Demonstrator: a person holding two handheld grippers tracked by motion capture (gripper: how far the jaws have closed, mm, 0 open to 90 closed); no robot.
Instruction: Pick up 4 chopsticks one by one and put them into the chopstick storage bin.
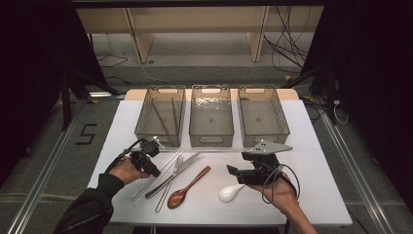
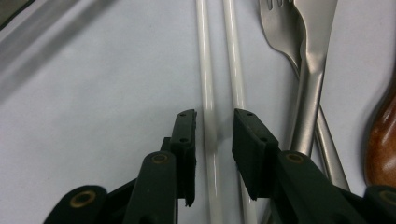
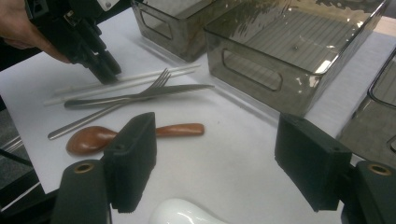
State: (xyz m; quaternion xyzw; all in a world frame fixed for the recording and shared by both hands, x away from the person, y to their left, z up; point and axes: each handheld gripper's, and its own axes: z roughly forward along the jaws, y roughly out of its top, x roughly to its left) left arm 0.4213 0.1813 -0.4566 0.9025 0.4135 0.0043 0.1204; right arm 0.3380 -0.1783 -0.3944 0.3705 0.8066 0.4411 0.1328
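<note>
- White chopstick (image 2: 206, 70) sitting between the left gripper (image 2: 215, 116) jaws – narrow gap, pads not yet pressing on it, so nothing actually held.
- Location: flat on the white table (image 1: 316, 185), just in front of the left bin (image 1: 160, 90), with its twin (image 2: 233, 56) lying close alongside and running under the right-hand jaw.
- Tip for the pinch: shift a touch away from that twin before closing, so as to catch one stick and not wedge the second under a pad.
- Keep the jaws square across the stick and low to the table – round, glossy thing, likely to roll or squirt out of a slanted grip.
- Lift level and slow; grabbed this far off its middle, probably going to droop at the long end.
- Watch the fork (image 3: 159, 81) and knife (image 3: 140, 95) crossed just beside the pair – easy to nudge.
- Right gripper (image 3: 215, 123): jaws wide apart, empty, hovering over the white soup spoon (image 1: 230, 193).
- Head count:
  - three smoky see-through bins – left, middle (image 1: 211, 87), right (image 1: 263, 88)
  - two white chopsticks on the table
  - two brown chopsticks (image 1: 159, 117) already in the left bin
  - one fork, one knife
  - one wooden spoon (image 1: 187, 187), one white soup spoon
  - two grippers, one per hand
</note>
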